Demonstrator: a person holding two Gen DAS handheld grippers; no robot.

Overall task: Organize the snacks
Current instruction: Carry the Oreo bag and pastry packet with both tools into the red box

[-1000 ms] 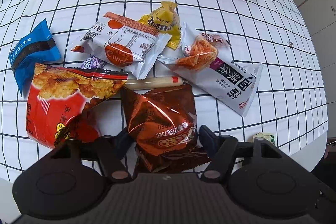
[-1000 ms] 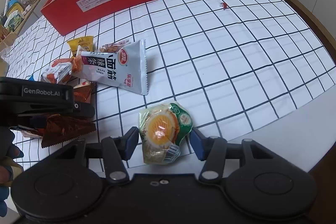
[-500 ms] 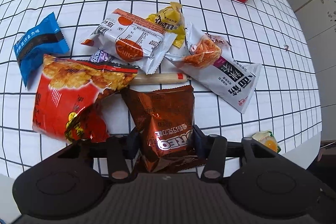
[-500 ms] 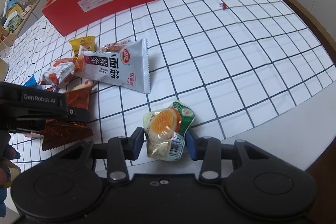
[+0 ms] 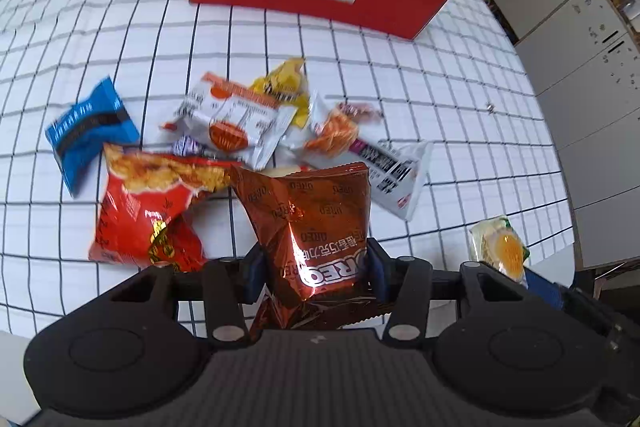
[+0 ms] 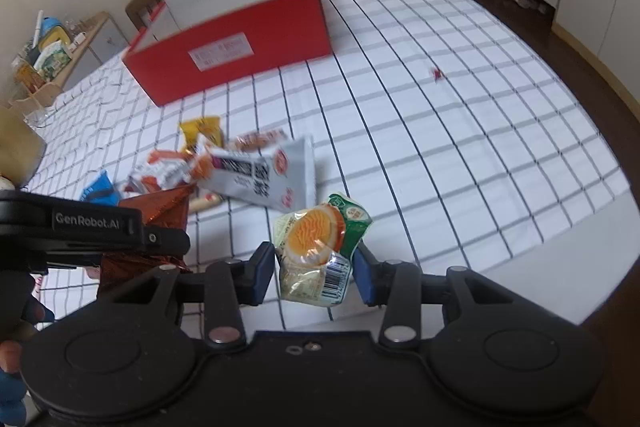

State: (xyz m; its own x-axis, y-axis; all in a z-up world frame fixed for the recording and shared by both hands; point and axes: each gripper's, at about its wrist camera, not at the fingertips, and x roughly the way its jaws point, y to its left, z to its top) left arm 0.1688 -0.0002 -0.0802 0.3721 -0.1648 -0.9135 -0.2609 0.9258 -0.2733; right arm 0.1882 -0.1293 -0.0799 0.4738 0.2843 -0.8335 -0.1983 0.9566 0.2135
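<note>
Crinkly brown cookie bag (image 5: 316,227), light and slippery, hangs pinched in the left tool (image 5: 314,273); right tool (image 6: 314,269) squeezes a soft egg packet (image 6: 316,251) near the red box (image 6: 240,47).

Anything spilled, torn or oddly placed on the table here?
Nothing spilled or visibly torn. The snack packets lie in an untidy overlapping heap on the checked tablecloth; a small red scrap sits alone, far from the pile.

Left gripper (image 5: 314,273) tilted steeply downward, jaws clamped on a brown packet (image 5: 312,227), right gripper (image 6: 314,273) beside it, angled down, jaws pinching an egg packet (image 6: 316,255)
</note>
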